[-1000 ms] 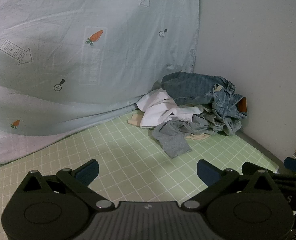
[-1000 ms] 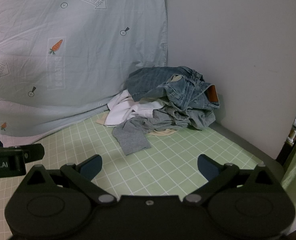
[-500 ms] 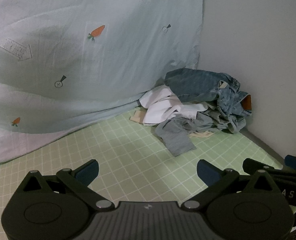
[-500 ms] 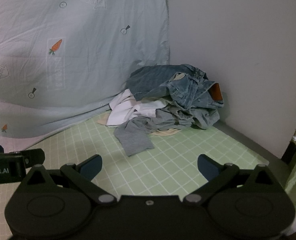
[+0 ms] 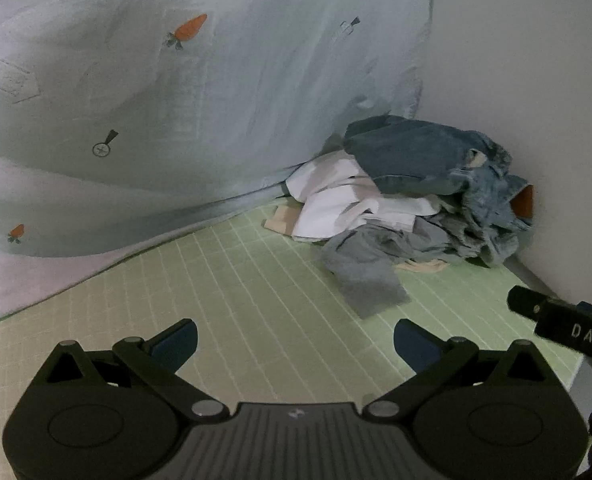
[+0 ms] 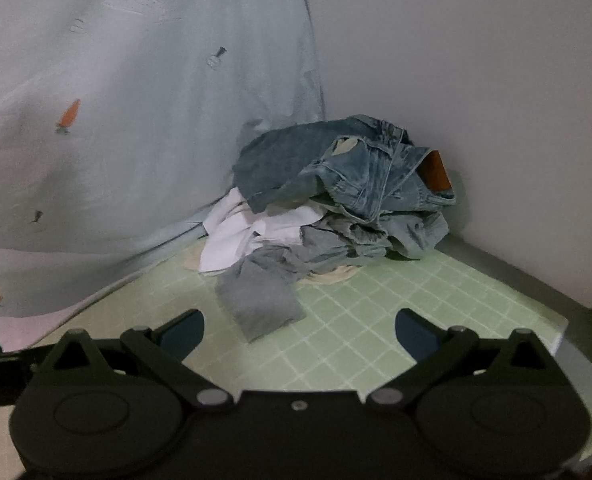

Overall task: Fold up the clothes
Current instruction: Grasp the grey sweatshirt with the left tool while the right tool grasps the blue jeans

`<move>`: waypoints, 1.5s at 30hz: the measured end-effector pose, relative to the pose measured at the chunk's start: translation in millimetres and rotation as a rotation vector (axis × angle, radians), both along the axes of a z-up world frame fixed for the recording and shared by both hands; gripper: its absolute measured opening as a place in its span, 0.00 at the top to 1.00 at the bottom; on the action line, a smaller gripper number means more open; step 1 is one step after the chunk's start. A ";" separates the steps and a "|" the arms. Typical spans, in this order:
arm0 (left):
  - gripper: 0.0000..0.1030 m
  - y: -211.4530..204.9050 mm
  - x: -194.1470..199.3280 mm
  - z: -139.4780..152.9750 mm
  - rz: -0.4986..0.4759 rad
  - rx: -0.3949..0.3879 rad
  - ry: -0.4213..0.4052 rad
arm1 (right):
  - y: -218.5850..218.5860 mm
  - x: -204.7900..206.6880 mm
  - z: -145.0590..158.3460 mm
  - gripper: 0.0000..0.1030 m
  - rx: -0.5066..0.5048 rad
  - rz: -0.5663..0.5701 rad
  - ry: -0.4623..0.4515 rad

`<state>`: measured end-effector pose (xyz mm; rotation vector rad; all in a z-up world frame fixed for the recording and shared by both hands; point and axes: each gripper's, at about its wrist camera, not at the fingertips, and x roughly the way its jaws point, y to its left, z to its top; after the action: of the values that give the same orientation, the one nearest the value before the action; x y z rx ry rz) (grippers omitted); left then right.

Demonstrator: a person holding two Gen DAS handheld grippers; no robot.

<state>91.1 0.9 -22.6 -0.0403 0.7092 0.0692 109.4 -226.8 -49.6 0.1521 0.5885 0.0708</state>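
Left wrist view: left gripper [image 5: 295, 342] is spread wide and holding nothing over the green grid mat [image 5: 256, 300]. The clothes pile [image 5: 411, 204] sits in the far right corner, jeans [image 5: 415, 156] on top, a gray shirt [image 5: 367, 276] spilling nearest.

Right wrist view: right gripper [image 6: 299, 336] is also released and empty. Same pile [image 6: 335, 208] straight ahead, against the carrot-print sheet [image 6: 136, 120].
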 end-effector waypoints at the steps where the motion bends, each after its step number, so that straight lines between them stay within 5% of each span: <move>1: 0.00 -0.1 10.7 -0.4 0.002 0.003 0.005 | -2.7 12.2 -1.9 0.00 0.001 -0.001 0.002; 6: 0.00 1.6 75.5 2.4 -0.012 -0.025 0.012 | -25.2 87.5 -7.1 0.00 0.042 -0.055 -0.004; 14: 0.01 -6.4 219.9 -3.4 -0.137 -0.101 -0.001 | -76.3 235.4 -7.1 0.00 0.066 -0.292 -0.093; 20: 0.00 -29.7 335.4 -23.3 -0.226 -0.202 -0.015 | -131.0 311.9 -31.9 0.00 0.169 -0.447 -0.038; 26: 0.00 -47.0 419.1 -55.5 -0.280 -0.439 0.020 | -158.4 336.0 -63.2 0.00 0.470 -0.331 -0.007; 30: 0.01 -41.8 439.5 -76.1 -0.245 -0.649 0.057 | -146.0 345.3 -66.5 0.00 0.524 -0.261 -0.018; 33: 0.19 -42.1 436.4 -78.4 -0.230 -0.694 0.058 | -133.7 351.9 -65.4 0.04 0.539 -0.181 -0.044; 36: 0.56 -44.2 427.9 -68.9 -0.210 -0.662 0.044 | -114.5 351.4 -50.9 0.27 0.442 -0.135 -0.084; 37: 0.78 -45.3 423.5 -63.3 -0.206 -0.646 0.037 | -109.0 349.4 -44.8 0.42 0.392 -0.132 -0.100; 38: 0.86 -45.7 414.9 -54.1 -0.209 -0.638 0.019 | -105.9 344.8 -39.7 0.48 0.367 -0.135 -0.113; 40: 0.90 -46.6 397.5 -35.3 -0.215 -0.621 -0.018 | -106.5 332.0 -26.9 0.61 0.379 -0.154 -0.146; 45: 0.93 -45.7 342.8 20.4 -0.236 -0.596 -0.129 | -95.1 282.5 22.7 0.67 0.325 -0.085 -0.292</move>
<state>433.8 -44.8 -2.2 -0.5261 0.5809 -0.3703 392.0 -321.9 -27.0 0.4741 0.2748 0.1045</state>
